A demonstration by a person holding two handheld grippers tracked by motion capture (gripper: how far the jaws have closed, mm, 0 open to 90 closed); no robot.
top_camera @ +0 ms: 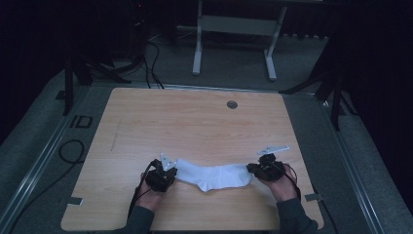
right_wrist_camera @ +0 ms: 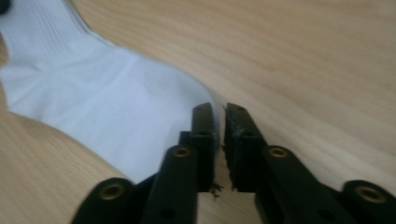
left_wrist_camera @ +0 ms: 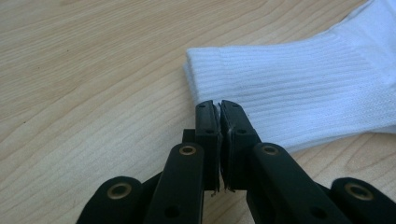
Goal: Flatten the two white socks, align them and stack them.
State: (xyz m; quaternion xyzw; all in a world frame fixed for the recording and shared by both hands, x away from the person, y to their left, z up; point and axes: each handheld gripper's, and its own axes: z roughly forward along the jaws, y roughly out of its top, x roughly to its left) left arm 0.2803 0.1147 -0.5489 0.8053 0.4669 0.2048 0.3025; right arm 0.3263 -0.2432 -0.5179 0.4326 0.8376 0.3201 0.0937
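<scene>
**A:** While the white sock [top_camera: 213, 176] is lying flat near the six o'clock edge of the wooden table [top_camera: 195, 122], the left gripper [top_camera: 163, 178] sits at its nine o'clock end with jaws pressed together on the ribbed cuff. The right gripper [top_camera: 263, 169] at three o'clock has a thin gap showing, and I can't tell if it has any toe fabric.

**B:** That's my worry. If the right side has let go and the left pulls, the sock probably just drags and bunches up.

**A:** Any brand on it?

**B:** Nope, plain white. The only writing is "ID" [top_camera: 81, 121] on the floor at nine o'clock
</scene>
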